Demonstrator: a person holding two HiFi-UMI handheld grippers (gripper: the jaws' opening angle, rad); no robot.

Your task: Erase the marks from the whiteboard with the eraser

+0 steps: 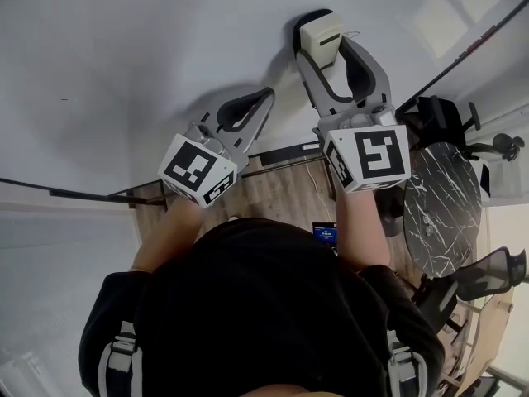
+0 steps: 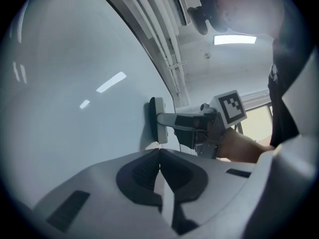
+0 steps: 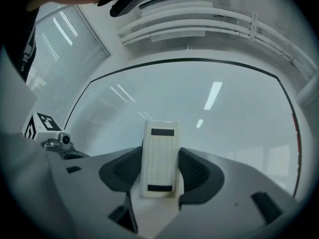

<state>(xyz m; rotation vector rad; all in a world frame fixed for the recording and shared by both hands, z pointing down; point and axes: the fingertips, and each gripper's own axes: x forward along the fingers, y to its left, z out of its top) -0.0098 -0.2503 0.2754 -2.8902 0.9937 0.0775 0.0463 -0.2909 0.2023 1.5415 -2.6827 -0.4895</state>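
My right gripper [image 1: 324, 46] is shut on a cream eraser [image 1: 321, 38] and presses it flat against the whiteboard [image 1: 124, 64]. In the right gripper view the ribbed back of the eraser [image 3: 159, 159] stands between the jaws, its pad facing the whiteboard [image 3: 224, 118]. From the left gripper view the eraser [image 2: 157, 119] shows side-on, its dark pad touching the whiteboard [image 2: 75, 108]. My left gripper [image 1: 263, 99] is shut and empty, its tips close to the board, left of and below the eraser. One tiny dark mark [image 1: 64, 99] sits at the board's far left.
The board's dark frame edge [image 1: 74, 193] runs below the grippers, with wooden floor [image 1: 281, 193] under it. A round black marble table [image 1: 442, 209] and black chairs [image 1: 488, 273] stand to the right. A phone [image 1: 325, 235] shows near my body.
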